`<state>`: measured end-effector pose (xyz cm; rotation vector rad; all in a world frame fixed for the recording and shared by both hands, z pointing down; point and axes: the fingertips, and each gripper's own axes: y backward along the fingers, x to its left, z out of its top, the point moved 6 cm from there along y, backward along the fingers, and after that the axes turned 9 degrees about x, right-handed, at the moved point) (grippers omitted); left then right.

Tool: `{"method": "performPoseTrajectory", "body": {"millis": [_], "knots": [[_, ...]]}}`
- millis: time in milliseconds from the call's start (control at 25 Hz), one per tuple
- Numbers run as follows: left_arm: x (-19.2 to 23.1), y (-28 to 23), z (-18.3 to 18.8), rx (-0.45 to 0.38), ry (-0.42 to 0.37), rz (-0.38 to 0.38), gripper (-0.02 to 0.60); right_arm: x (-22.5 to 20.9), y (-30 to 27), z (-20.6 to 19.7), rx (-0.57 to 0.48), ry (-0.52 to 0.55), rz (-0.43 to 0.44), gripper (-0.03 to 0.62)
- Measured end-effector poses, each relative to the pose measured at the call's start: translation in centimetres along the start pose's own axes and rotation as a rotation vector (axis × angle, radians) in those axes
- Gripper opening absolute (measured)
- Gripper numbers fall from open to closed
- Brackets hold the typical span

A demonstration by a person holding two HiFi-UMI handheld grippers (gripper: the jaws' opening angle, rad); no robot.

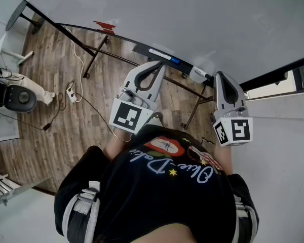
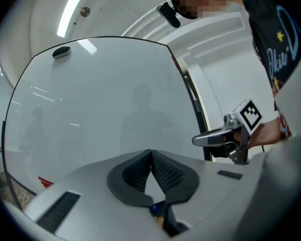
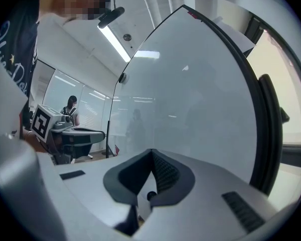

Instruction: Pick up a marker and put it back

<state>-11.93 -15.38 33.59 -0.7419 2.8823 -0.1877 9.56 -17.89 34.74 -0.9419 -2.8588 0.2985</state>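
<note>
Looking down in the head view, the marker (image 1: 161, 53) lies on the ledge (image 1: 142, 48) at the whiteboard's (image 1: 192, 19) bottom edge, just beyond the left gripper (image 1: 160, 66). The right gripper (image 1: 219, 76) waits nearby. The left gripper view shows its jaws together and empty, likely idle. The right gripper view shows its jaws closed on nothing, so the marker is not yet picked up.

1. Whiteboard (image 1: 192, 19): smooth, glossy white face that mirrors the ceiling lights; its edge frame (image 1: 273, 75) is dark, matt and metal-looking.
2. Floor (image 1: 61, 85): brown wood-grain planks with a dull sheen.
3. Left gripper (image 2: 150, 155) and right gripper (image 3: 151, 154): shells of matt grey moulded plastic; the pads (image 2: 166, 172) are black, rubbery and finely ribbed.
4. Cube (image 1: 127, 116) on the left gripper: matt white faces printed with black squares.
5. Person's shirt (image 1: 157, 196): soft black cloth, matt, with printed lettering.
</note>
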Motion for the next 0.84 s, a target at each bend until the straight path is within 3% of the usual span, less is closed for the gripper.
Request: {"method": "performPoseTrajectory", "body": {"millis": [840], "knots": [[0.06,0.10,0.06,-0.001,-0.006,-0.007,0.003,-0.04,0.15,0.05,-0.005,0.004,-0.011,0.000]]}}
